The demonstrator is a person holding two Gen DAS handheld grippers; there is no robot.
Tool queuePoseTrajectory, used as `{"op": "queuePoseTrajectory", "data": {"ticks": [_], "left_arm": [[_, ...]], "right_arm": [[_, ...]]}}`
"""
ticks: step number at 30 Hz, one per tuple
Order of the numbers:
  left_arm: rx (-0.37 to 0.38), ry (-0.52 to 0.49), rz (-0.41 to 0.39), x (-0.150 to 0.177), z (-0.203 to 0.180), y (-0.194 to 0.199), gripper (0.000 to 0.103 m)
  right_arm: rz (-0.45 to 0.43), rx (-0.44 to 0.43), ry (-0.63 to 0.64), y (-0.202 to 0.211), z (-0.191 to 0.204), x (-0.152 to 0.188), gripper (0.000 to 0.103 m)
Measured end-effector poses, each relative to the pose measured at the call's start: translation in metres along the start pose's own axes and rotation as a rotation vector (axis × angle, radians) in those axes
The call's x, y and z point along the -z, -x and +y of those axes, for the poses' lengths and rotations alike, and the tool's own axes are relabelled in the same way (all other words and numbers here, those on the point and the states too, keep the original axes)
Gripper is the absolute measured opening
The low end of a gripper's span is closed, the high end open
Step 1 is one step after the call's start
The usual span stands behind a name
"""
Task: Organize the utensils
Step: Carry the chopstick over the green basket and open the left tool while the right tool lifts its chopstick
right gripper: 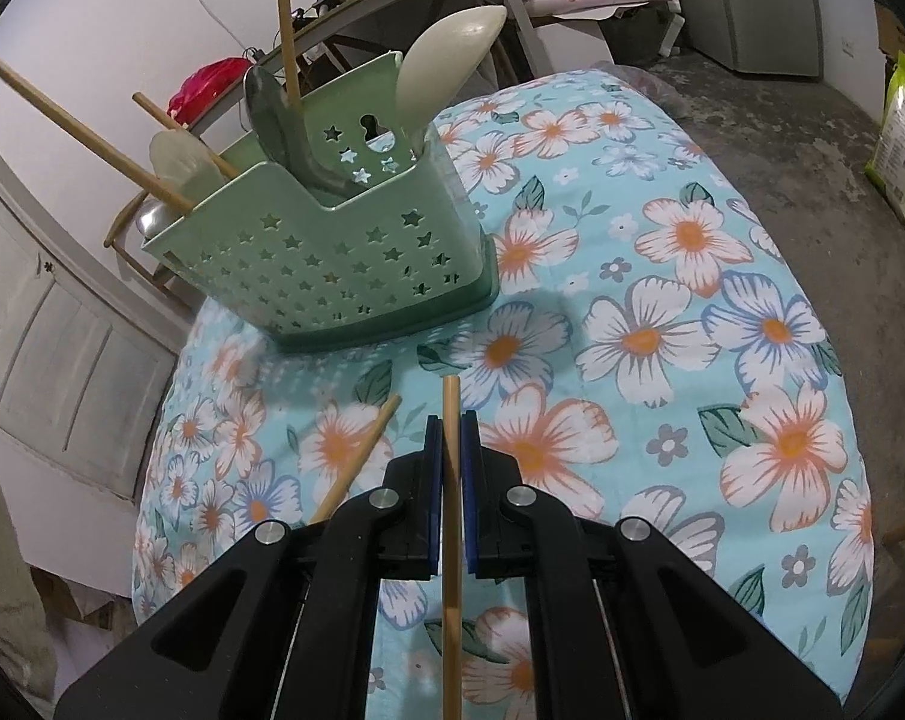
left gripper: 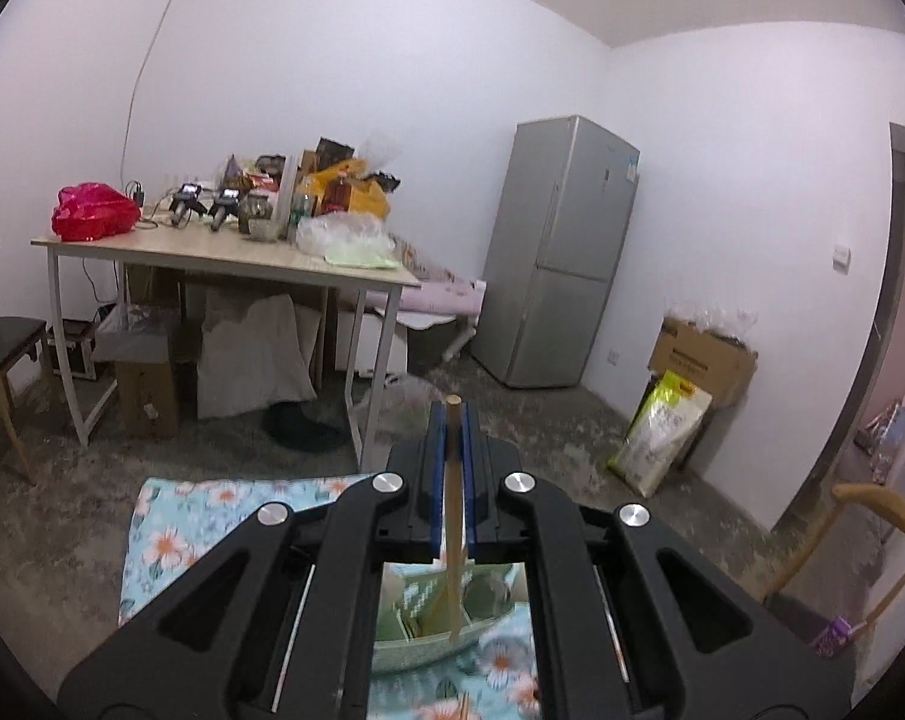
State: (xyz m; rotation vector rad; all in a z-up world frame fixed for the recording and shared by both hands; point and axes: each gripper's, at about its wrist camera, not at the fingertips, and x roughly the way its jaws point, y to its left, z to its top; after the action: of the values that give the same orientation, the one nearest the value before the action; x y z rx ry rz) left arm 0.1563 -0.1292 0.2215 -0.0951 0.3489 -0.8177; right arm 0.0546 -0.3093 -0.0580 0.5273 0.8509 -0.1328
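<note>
My work surface: table under a floral cloth. On it I count the green utensil caddy and one loose chopstick.

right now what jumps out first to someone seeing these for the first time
The green star-cut utensil holder stands on the flowered tablecloth, bristling with spoons and chopsticks. Each gripper is shut on a chopstick: the right gripper just short of the holder, the left gripper raised toward a grey fridge.
</note>
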Motion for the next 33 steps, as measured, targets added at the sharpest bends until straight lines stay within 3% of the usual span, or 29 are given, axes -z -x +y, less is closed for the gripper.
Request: {"op": "queuePoseTrajectory", "data": {"ticks": [8, 13, 18, 24, 33], "left_arm": [[-0.057, -0.019, -0.041, 0.001, -0.004, -0.03, 0.004], [-0.105, -0.071, -0.079, 0.02, -0.007, -0.049, 0.004], [-0.112, -0.064, -0.012, 0.056, 0.0, -0.07, 0.005], [-0.094, -0.009, -0.009, 0.066, 0.014, -0.049, 0.023], [-0.075, 0.054, -0.041, 0.068, 0.027, 0.004, 0.035]], "right_arm": [[-0.003, -0.002, -0.002, 0.0, 0.0, -0.001, 0.006], [-0.002, -0.004, -0.005, -0.001, 0.0, -0.003, 0.006], [0.003, -0.005, -0.005, -0.002, 0.001, -0.002, 0.006], [-0.001, 0.0, -0.008, -0.002, -0.001, -0.002, 0.006], [-0.029, 0.002, -0.02, 0.005, -0.001, -0.004, 0.006]]}}
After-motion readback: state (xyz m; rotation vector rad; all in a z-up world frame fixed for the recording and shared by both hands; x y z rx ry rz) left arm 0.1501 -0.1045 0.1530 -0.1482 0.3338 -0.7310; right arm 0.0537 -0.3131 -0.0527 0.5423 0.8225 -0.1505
